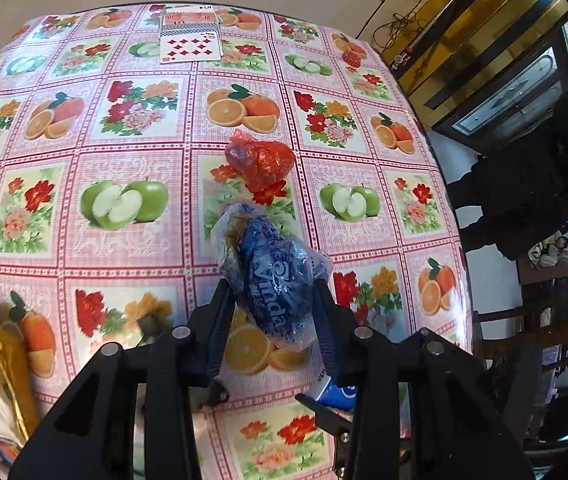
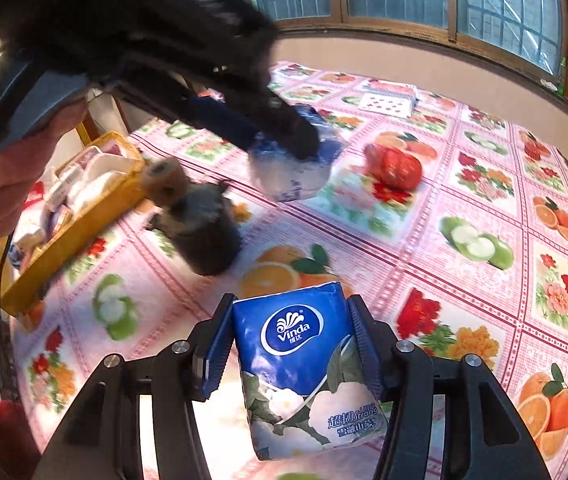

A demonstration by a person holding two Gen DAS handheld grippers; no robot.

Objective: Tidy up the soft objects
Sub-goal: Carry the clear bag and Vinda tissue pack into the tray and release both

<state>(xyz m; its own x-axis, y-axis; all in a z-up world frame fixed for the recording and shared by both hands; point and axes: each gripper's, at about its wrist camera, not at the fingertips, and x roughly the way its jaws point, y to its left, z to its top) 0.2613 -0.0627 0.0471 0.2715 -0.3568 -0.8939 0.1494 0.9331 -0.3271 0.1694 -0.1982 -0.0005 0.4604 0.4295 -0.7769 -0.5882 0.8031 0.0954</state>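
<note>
- Two grippers are both loaded: the left gripper (image 1: 274, 280) has its jaws clamped on a crumpled blue wrapper (image 1: 272, 280), and the right gripper (image 2: 290, 320) has its jaws clamped on a blue tissue pack (image 2: 300, 364).
- The wrapper, clear plastic with blue "Vinda" print, is held above the bench (image 1: 124, 240), just short of the red bag (image 1: 260, 162) as the left wrist sees it.
- The red bag, a knotted wad of plastic, lies on the bench's fruit-and-flower cloth, near the cloth's middle.
- From the right wrist, the wrapper (image 2: 296, 168) hangs just left of the red bag (image 2: 394, 166), with a dark furry sleeve (image 2: 156, 32) reaching over it.
- The tissue pack sits upright between the right jaws, nearer the camera than the red bag and well apart from it.
- A yellow basket (image 2: 80, 224) stands far left of the red bag at the bench's edge, holding white and red packets.
- A small plush toy (image 2: 192, 216), blurred, lies between the basket and the red bag, touching the basket's rim or just beside it; I cannot tell which.
- Playing cards (image 1: 190, 36) lie beyond the red bag at the bench's far edge, a ten of diamonds face up.
- A hand (image 2: 16, 160) shows at the left border of the right wrist view.
</note>
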